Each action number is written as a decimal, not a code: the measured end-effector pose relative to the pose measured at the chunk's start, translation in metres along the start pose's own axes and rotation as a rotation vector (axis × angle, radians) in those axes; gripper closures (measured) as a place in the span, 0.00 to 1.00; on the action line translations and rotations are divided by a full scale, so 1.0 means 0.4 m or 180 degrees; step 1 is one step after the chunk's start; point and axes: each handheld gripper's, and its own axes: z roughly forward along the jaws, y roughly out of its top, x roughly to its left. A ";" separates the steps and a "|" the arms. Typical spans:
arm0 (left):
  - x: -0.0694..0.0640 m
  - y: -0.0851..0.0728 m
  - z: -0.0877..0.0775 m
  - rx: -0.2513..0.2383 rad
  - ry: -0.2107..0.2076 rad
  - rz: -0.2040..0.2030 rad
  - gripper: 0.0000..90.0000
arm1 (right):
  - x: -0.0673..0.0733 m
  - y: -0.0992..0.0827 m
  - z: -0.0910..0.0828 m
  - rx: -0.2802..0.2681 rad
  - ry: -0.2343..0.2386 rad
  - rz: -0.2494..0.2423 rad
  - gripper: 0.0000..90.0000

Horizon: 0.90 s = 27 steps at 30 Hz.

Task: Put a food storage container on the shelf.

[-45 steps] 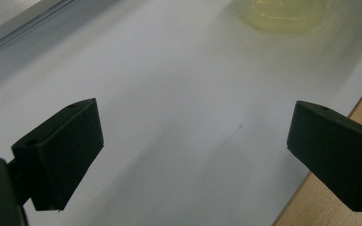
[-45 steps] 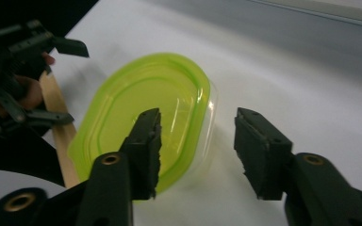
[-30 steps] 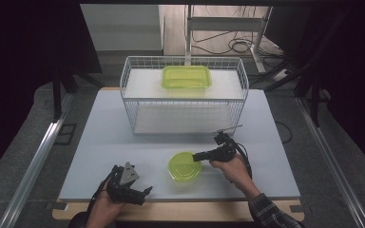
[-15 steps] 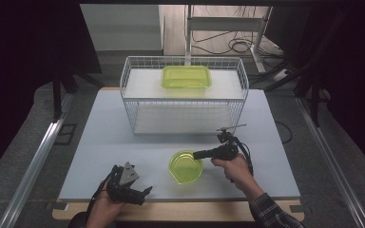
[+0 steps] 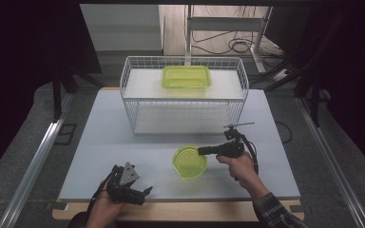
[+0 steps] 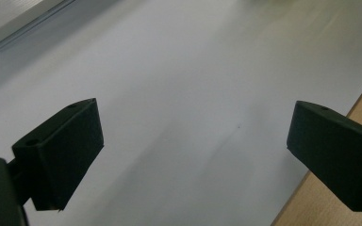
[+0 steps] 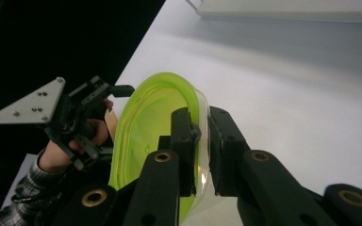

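Count as I find it. One white table. One white wire basket standing on it. Two yellow-green plastic items: one rectangular container on top of the basket, one round bowl nearer me. Two grippers in my hands: my left gripper and my right gripper. One grey three-cornered plate, on the left gripper.

A wire basket stood at the far middle of the table, with a tray on its upper shelf. In front of it and to the right was a bowl, the right gripper at its right rim. The left gripper sat at the table's near edge, left of the bowl and apart from it.
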 end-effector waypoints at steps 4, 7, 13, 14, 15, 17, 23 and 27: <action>0.000 0.000 0.000 0.0001 0.0001 0.0000 0.04 | -0.001 0.003 -0.009 -0.0048 0.0011 0.0014 0.90; 0.001 0.000 0.000 -0.0005 -0.0002 -0.0009 0.04 | 0.007 0.009 -0.022 -0.0104 0.0036 0.0021 0.90; 0.008 0.001 -0.007 -0.0082 -0.0029 -0.0072 0.04 | 0.033 0.032 -0.051 -0.0209 0.0073 -0.0021 0.90; 0.009 0.001 -0.008 -0.0099 -0.0038 -0.0091 0.04 | 0.038 0.037 -0.055 -0.0227 0.0074 -0.0033 0.90; 0.010 0.001 -0.009 -0.0119 -0.0049 -0.0109 0.04 | 0.043 0.041 -0.060 -0.0243 0.0077 -0.0039 0.90; 0.011 0.001 -0.011 -0.0147 -0.0066 -0.0142 0.04 | 0.051 0.051 -0.069 -0.0271 0.0075 -0.0054 0.90; 0.016 0.001 -0.016 -0.0212 -0.0097 -0.0209 0.03 | 0.076 0.084 -0.093 -0.0372 0.0075 -0.0088 0.90; 0.018 0.001 -0.018 -0.0244 -0.0104 -0.0239 0.03 | 0.094 0.110 -0.111 -0.0434 0.0092 -0.0087 0.90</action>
